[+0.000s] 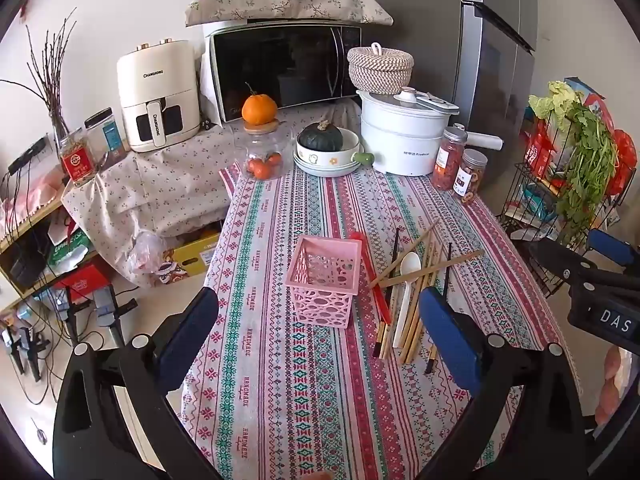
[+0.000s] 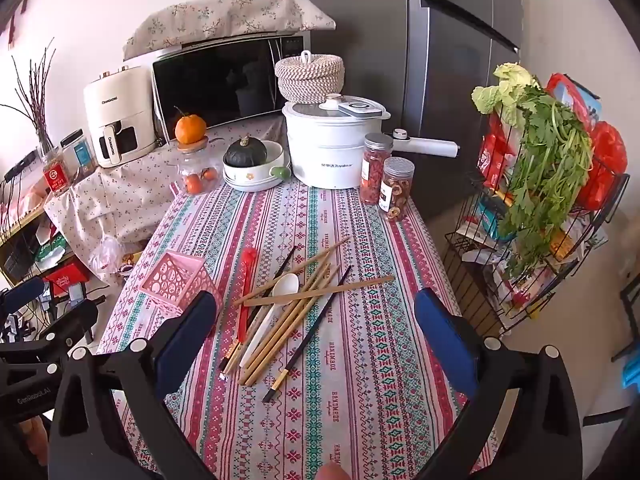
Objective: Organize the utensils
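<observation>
Utensils (image 2: 296, 312) in a loose heap on the tabletop (image 2: 360, 380), just right of the pink basket (image 2: 176, 284) as seen from either wrist view. Heap: white spoon (image 2: 276, 300), red-handled piece (image 2: 245, 296) nearest the basket, several bamboo chopsticks (image 2: 320, 294) crossing each other, a few dark chopsticks (image 2: 316, 328) on the far side from the basket. Basket upright, nothing visible inside it, not touching the heap as far as I can tell

Left claw (image 1: 320, 320): fingers spread wide, nothing between them, hovering above the tabletop with basket and heap framed between the pads (image 1: 448, 336). Right claw (image 2: 316, 328): also spread wide, holding nothing, hovering over the near end of the heap

Beyond the basket, at the back of the tabletop: glass jar (image 2: 196, 172) with an orange (image 2: 190, 128) on its lid, bowl (image 2: 256, 172) holding a dark squash (image 2: 245, 152), white cooker (image 2: 328, 148) with a woven basket (image 2: 310, 76) on top, two snack jars (image 2: 384, 180). Microwave (image 2: 224, 80) and air fryer (image 2: 116, 116) behind those. Wire rack (image 2: 532, 240) with greens off the tabletop's right side
</observation>
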Available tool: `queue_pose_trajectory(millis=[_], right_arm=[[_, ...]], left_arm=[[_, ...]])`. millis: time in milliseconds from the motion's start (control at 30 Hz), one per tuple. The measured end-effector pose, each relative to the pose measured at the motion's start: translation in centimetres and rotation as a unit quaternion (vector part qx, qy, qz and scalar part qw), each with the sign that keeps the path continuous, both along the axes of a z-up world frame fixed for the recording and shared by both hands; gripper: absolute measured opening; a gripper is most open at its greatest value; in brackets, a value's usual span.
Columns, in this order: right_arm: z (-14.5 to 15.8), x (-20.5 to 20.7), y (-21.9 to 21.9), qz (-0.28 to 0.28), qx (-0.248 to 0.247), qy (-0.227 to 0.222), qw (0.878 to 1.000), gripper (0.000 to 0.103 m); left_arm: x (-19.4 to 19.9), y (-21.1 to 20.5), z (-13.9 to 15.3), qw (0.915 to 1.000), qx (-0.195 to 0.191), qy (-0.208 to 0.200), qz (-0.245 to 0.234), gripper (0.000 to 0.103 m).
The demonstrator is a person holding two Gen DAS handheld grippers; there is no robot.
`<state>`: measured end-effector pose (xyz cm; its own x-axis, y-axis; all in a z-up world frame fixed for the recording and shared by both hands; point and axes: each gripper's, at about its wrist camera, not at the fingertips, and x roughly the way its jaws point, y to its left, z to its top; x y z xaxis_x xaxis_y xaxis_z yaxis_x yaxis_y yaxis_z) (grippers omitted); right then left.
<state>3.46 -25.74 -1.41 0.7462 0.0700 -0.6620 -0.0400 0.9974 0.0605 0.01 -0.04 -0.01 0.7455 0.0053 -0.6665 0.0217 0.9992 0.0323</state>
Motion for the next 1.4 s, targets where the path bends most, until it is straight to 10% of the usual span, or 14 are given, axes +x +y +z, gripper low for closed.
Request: queue_pose_trajectory(millis=[1400], right_arm=[[-0.20, 0.31, 0.25, 0.004, -0.002, 0.000, 1.000, 0.096]], left_arm=[[0.07, 0.00, -0.01, 1.0000, -0.003, 0.004, -0.001, 0.096]])
